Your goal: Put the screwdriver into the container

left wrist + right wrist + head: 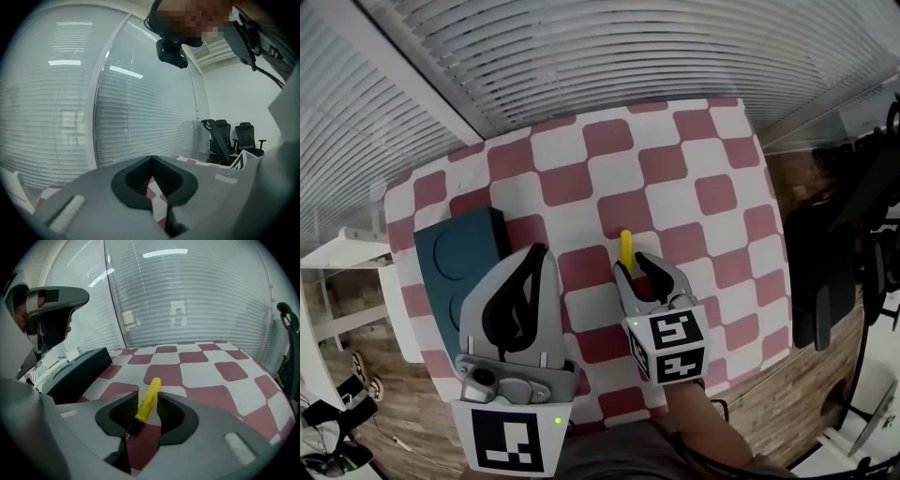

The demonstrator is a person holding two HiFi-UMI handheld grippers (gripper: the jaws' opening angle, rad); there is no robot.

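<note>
A yellow-handled screwdriver (625, 246) (146, 401) lies on the red-and-white checkered tablecloth (675, 159), handle pointing away from me. My right gripper (639, 268) (144, 398) is lowered over it, tilted down. Its jaws are open, one on each side of the handle, with a gap showing on the right side. The dark teal container (459, 253) (77, 371) stands at the table's left edge. My left gripper (539, 251) (151, 159) hovers beside the container with its fingertips together and nothing between them.
A glass wall with white blinds (609, 56) runs behind the table. Black office chairs (844, 253) (225, 138) stand to the right. A white shelf (347, 281) sits on the wooden floor to the left.
</note>
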